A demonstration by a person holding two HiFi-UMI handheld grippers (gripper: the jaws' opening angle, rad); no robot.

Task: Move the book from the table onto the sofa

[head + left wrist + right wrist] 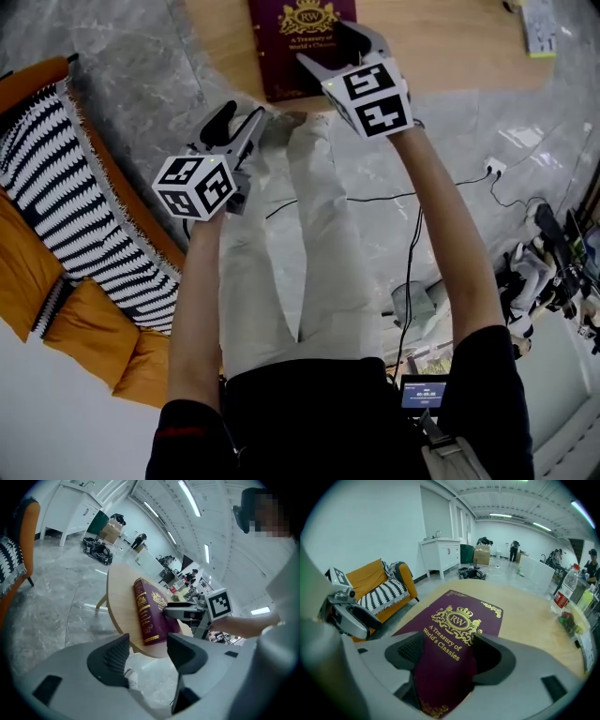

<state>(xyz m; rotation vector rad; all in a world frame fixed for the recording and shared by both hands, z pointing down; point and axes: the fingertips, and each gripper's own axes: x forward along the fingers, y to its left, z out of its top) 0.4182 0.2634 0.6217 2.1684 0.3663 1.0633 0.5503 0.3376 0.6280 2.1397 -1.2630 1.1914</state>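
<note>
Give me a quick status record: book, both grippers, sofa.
book: maroon, lying flat on the round wooden table
right gripper: jaws apart, over the book's near end, not closed on it
left gripper: jaws apart, empty, short of the table edge
sofa: orange, striped blanket, to the person's left

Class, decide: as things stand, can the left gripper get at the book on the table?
Probably yes: the left gripper has open, empty jaws facing the book spine-on, nothing between; the right gripper hovers over its cover.
</note>
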